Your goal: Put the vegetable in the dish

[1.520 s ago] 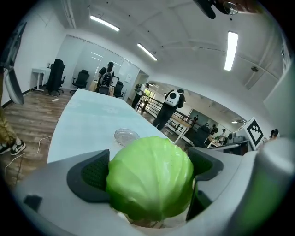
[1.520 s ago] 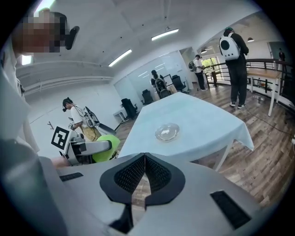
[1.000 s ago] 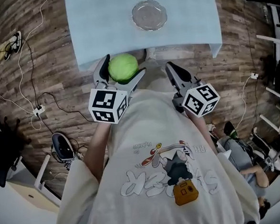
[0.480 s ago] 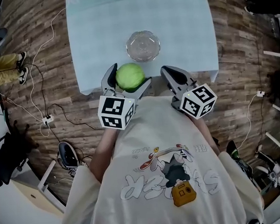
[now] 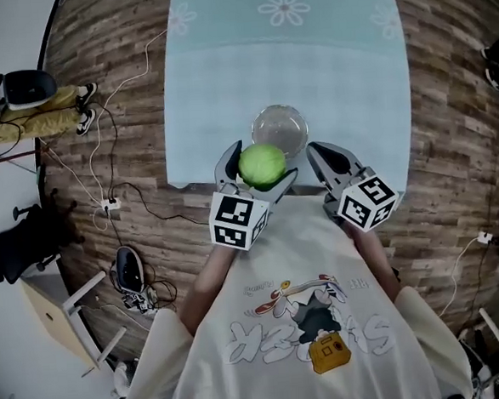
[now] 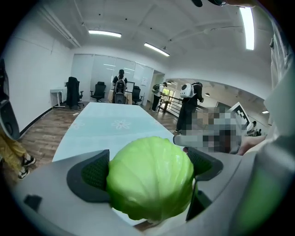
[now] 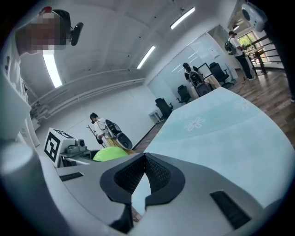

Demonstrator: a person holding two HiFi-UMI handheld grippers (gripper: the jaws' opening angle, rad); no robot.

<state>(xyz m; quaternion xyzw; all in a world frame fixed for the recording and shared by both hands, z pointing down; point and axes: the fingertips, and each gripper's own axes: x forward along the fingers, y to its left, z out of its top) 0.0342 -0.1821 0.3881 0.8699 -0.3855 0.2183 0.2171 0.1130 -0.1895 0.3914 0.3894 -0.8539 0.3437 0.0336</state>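
Green cabbage (image 5: 261, 164) clamped at its widest middle by left tongs (image 6: 150, 170), pad on each side, over near edge of surface (image 5: 224, 85), just short of glass dish (image 5: 299, 118). Meanwhile right tongs (image 7: 144, 177) pressed together, empty. Likely firm, weighty, waxy: slip risk, so keep the grip across the middle.

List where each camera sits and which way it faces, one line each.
Head view: on the head, facing steeply down at table, dish, left gripper, right gripper; shirt shows.
Left gripper view: rides that gripper, facing along table; jaws shut on cabbage.
Right gripper view: likewise along table; jaws together, empty; cabbage at left.
Shared: cabbage, all three.
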